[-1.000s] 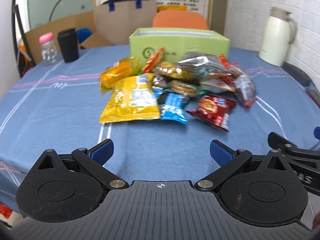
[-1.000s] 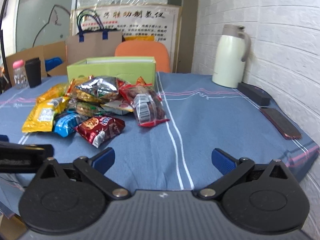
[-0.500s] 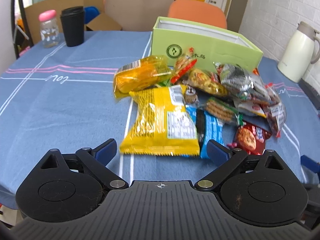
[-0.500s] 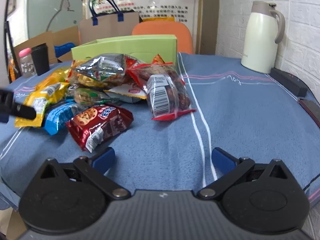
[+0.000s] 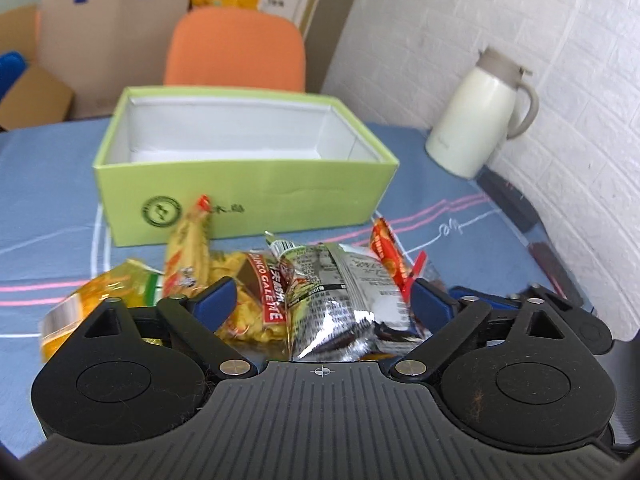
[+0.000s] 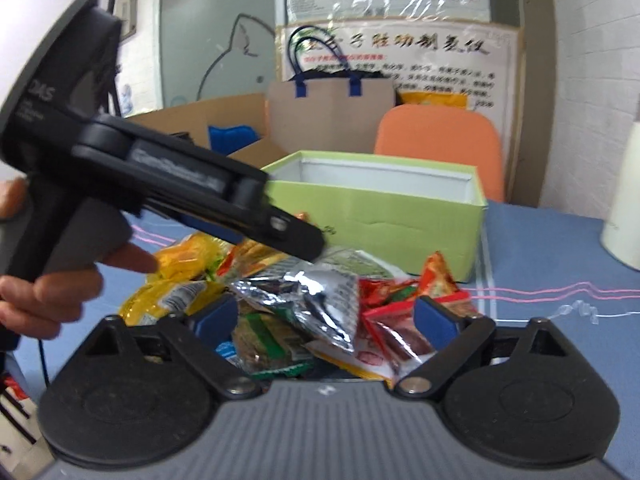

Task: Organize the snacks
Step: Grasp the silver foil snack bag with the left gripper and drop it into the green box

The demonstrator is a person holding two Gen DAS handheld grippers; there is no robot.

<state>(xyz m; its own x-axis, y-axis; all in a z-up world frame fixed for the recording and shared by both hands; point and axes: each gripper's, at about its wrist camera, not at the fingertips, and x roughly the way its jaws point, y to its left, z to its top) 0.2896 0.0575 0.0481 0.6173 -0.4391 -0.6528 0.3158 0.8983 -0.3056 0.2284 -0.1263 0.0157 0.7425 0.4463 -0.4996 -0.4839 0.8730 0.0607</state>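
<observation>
A pile of snack packets lies on the blue tablecloth in front of an open, empty green box (image 5: 248,184), also in the right wrist view (image 6: 384,208). My left gripper (image 5: 320,304) is open, its jaws on either side of a silver foil packet (image 5: 344,304), not closed on it. A yellow packet (image 5: 96,296) and a red packet (image 5: 388,260) lie beside it. My right gripper (image 6: 326,316) is open over the same silver packet (image 6: 320,296) and red packets (image 6: 392,332). The left gripper's body (image 6: 160,184) shows at the left of the right wrist view.
A white thermos jug (image 5: 476,124) stands at the right by the brick wall. An orange chair (image 5: 236,48) and a brown paper bag (image 5: 108,32) are behind the box. A dark phone (image 5: 548,260) lies near the table's right edge.
Both grippers have moved forward over the pile toward the green box, which now looks much nearer. The left gripper has swung right over the silver packet. Both stay open.
</observation>
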